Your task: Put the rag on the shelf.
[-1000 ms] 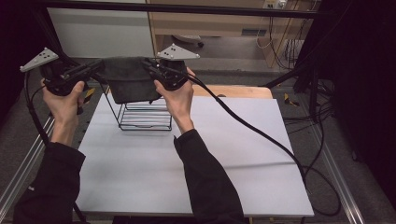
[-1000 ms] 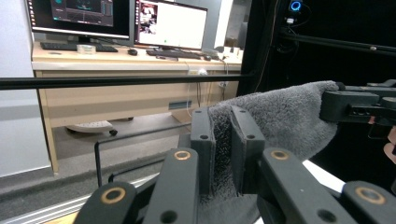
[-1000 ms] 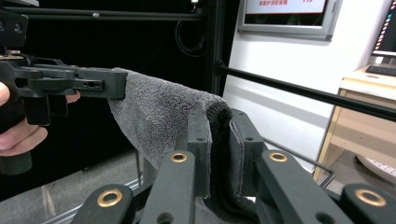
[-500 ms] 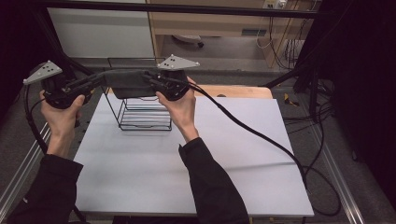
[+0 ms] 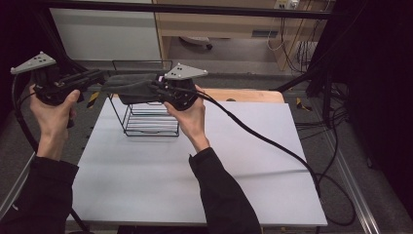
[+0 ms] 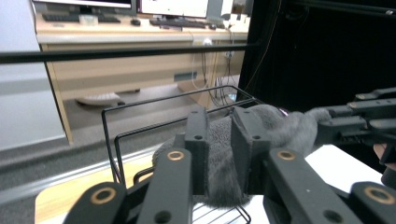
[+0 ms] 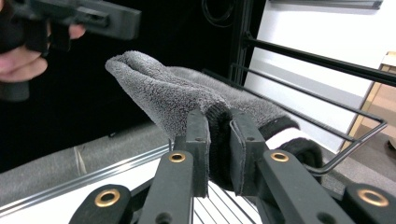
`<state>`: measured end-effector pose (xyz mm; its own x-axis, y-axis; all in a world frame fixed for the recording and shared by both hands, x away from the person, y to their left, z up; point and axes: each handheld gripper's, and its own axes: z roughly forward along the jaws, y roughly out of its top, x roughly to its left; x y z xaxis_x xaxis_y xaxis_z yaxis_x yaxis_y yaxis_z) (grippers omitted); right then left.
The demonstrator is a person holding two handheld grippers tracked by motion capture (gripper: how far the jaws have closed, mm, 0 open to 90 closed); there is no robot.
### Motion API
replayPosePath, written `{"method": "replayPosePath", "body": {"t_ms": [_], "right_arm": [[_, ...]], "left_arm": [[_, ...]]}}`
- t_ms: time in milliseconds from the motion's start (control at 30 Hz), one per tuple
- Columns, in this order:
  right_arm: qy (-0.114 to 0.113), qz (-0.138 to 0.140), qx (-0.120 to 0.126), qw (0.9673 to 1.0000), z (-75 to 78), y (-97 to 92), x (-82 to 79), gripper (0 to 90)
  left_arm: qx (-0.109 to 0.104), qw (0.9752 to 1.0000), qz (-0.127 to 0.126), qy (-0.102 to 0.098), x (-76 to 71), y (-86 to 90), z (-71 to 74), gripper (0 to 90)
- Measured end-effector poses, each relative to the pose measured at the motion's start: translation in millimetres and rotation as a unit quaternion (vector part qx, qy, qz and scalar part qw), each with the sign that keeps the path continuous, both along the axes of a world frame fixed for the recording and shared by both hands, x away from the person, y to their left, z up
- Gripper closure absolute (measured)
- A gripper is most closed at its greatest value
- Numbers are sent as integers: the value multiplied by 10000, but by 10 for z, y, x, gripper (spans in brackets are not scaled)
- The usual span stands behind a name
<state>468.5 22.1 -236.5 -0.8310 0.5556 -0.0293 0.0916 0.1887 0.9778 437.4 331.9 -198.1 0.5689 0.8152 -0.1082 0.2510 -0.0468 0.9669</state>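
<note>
Since the earlier frame, both hands have risen slightly and drawn apart, so the grey towel (image 5: 134, 87) hangs less and now spans almost level between the two grippers above the black wire basket (image 5: 146, 117). Left gripper (image 5: 100, 80) is at the far left of the bench (image 5: 234, 161); in the left gripper view its jaws pinch one end of the towel (image 6: 219, 154), with pile bulging between and below them. Right gripper (image 5: 155, 88) sits just right of the basket's top rim; in the right gripper view its jaws pinch a folded, dark-edged hem of the towel (image 7: 187, 100), the rest of the cloth running away toward the left gripper (image 7: 93, 18). The towel is clear of the bench surface; whether it touches the basket rim cannot be told. The basket (image 7: 327, 116) stands upright on the far left part of the white bench top. Each gripper carries a grey three-cornered plate, and a black cable (image 5: 263, 139) trails from the right gripper across the bench to its right edge. No brand, label or legible writing is visible on the towel, basket or grippers; a small plate on the far cabinet (image 5: 265, 34) is too blurred to read.
</note>
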Motion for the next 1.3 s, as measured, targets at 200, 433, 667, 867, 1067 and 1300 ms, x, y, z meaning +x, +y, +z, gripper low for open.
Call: {"method": "replayPosePath", "body": {"t_ms": [200, 433, 667, 867, 1067, 1300], "right_arm": [[-23, 62, -98, 9999, -33, 0, -9, 790], [70, 143, -161, 9997, -75, -12, 2, 772], [165, 229, -203, 9994, -83, -13, -3, 683], [211, 308, -203, 9991, -63, -26, -55, 607], [417, 307, -275, 9983, -82, -19, -13, 834], [785, -50, -429, 9960, -271, -10, 117, 900]], "left_arm": [[215, 9985, -225, 453, 93, -92, -104, 896], [412, 9970, -293, 582, 66, -117, -227, 899], [789, 9943, -288, 651, 34, -173, -347, 898], [936, 9925, -293, 728, 54, -200, -446, 899], [987, 9919, -283, 748, 82, -232, -555, 898], [973, 9920, -217, 769, 127, -246, -667, 898]]}}
